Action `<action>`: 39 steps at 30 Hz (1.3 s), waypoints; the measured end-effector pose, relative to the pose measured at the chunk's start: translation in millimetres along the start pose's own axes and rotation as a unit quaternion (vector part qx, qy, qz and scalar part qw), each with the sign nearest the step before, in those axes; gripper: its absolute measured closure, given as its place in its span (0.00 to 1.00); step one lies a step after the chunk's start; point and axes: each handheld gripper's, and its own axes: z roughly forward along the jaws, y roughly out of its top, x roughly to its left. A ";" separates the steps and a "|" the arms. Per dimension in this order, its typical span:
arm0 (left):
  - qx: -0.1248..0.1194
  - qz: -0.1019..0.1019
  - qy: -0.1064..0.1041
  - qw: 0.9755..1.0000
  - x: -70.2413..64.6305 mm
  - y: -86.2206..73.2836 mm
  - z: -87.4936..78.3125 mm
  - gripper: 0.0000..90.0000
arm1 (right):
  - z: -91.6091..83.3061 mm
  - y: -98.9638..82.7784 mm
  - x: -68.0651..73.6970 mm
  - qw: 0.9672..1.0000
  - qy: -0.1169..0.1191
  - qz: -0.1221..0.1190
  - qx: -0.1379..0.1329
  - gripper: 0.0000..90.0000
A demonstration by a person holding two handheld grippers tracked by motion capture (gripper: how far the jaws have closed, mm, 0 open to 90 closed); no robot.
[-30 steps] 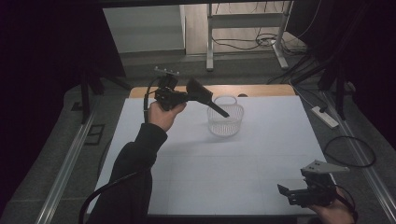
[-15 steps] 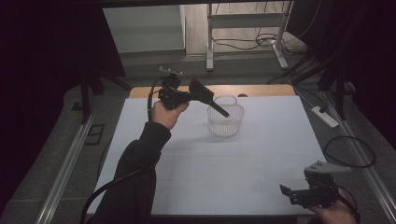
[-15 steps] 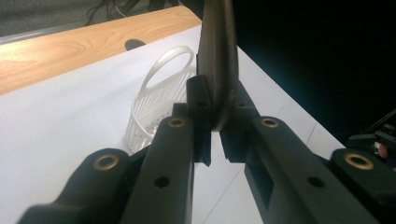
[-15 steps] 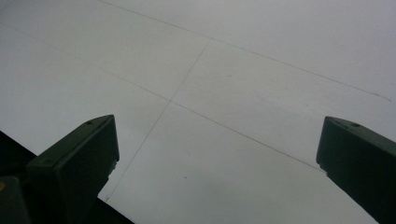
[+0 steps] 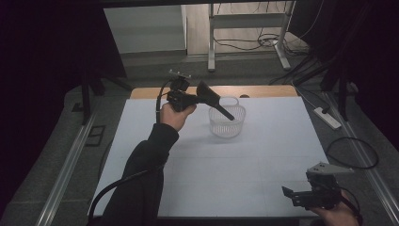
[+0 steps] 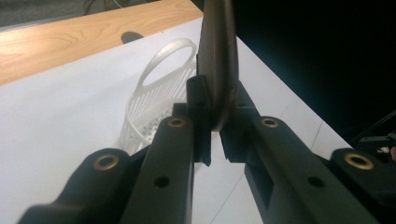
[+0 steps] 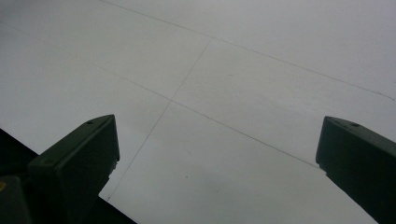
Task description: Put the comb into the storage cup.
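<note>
Left tongs (image 6: 212, 126) clamp a dark utensil (image 6: 217, 56) — perhaps a spatula — over the basket (image 5: 227, 123).

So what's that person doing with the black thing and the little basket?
A person holds a claw in each hand. The left claw is shut on a dark, flat-handled tool, maybe a spatula, and holds it slanting down so its tip is at the white slotted basket near the far edge of the white table. The right claw waits open, low over the near right corner, holding nothing.
</note>
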 end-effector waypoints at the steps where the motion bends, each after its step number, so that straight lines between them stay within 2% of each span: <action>1: 0.000 -0.002 -0.001 1.000 -0.2 -0.2 1.4 0.92 | 0.0 0.0 -0.1 1.000 0.001 0.000 0.000 0.00; 16: 0.007 -0.007 -0.005 1.000 0.3 -2.5 20.1 0.92 | 0.7 0.1 0.1 1.000 0.003 -0.003 0.004 0.00; 39: 0.023 -0.020 -0.008 1.000 7.1 -14.7 49.6 0.92 | 1.4 0.2 -0.6 1.000 0.001 0.000 0.007 0.00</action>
